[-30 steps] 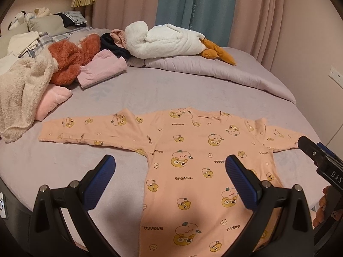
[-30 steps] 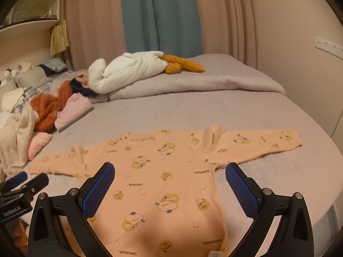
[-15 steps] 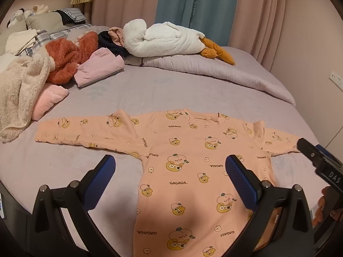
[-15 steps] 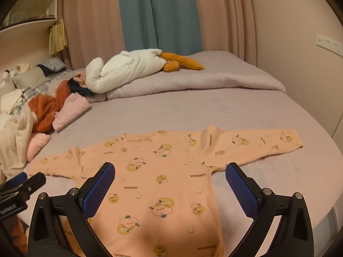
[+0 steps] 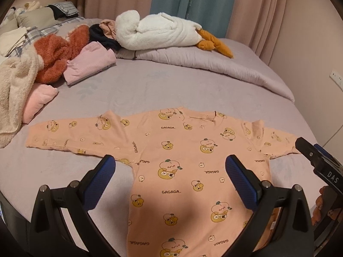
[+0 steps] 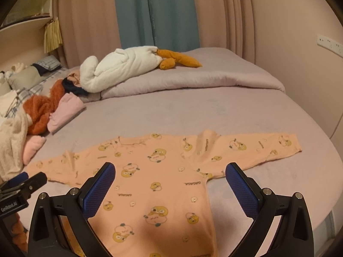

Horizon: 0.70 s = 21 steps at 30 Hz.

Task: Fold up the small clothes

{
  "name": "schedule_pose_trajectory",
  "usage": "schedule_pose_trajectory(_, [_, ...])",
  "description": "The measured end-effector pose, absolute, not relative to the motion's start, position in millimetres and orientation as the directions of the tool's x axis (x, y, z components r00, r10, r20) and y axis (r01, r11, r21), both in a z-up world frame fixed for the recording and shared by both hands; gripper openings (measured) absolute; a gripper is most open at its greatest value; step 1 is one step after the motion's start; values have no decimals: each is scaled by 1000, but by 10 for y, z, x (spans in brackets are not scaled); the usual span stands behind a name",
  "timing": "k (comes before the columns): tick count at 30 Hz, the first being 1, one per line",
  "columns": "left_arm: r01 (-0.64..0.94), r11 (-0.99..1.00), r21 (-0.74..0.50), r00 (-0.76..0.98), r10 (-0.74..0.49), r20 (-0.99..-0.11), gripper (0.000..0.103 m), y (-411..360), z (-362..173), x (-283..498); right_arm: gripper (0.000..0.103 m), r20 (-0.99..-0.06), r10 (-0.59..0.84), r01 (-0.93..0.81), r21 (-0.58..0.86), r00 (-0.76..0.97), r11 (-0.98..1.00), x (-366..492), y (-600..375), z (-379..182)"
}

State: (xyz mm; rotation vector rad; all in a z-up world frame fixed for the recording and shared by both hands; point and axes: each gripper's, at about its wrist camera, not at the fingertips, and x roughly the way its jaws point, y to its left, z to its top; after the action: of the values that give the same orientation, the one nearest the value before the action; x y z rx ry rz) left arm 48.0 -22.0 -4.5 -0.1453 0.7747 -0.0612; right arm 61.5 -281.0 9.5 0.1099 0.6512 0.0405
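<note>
A peach long-sleeved child's top [image 5: 184, 154] with cartoon prints lies flat on the lilac bed, sleeves spread to both sides; it also shows in the right wrist view [image 6: 154, 171]. My left gripper [image 5: 170, 182] is open and empty, held above the top's lower body. My right gripper [image 6: 170, 184] is open and empty, above the top's lower right part. The right gripper's tip shows at the right edge of the left wrist view [image 5: 317, 160]; the left gripper's tip shows at the left edge of the right wrist view [image 6: 23, 184].
A pile of clothes lies at the left: a cream fleece [image 5: 15, 85], a rust fuzzy garment [image 5: 55, 55], folded pink pieces [image 5: 90, 64]. A white goose plush [image 5: 158, 34] rests on a folded quilt [image 5: 214, 64] at the back. Wall to the right.
Both grippers have drawn back and risen a little, so the top sits farther away and more of its body shows. Both stay open. The top has not moved.
</note>
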Motion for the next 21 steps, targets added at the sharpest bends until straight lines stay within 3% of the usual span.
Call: schedule_pose_trajectory(21, [50,991,-121,659,-124,-742,102,-485,-202,893,102,-653,81,45,175,753,984,971,-3114,-88])
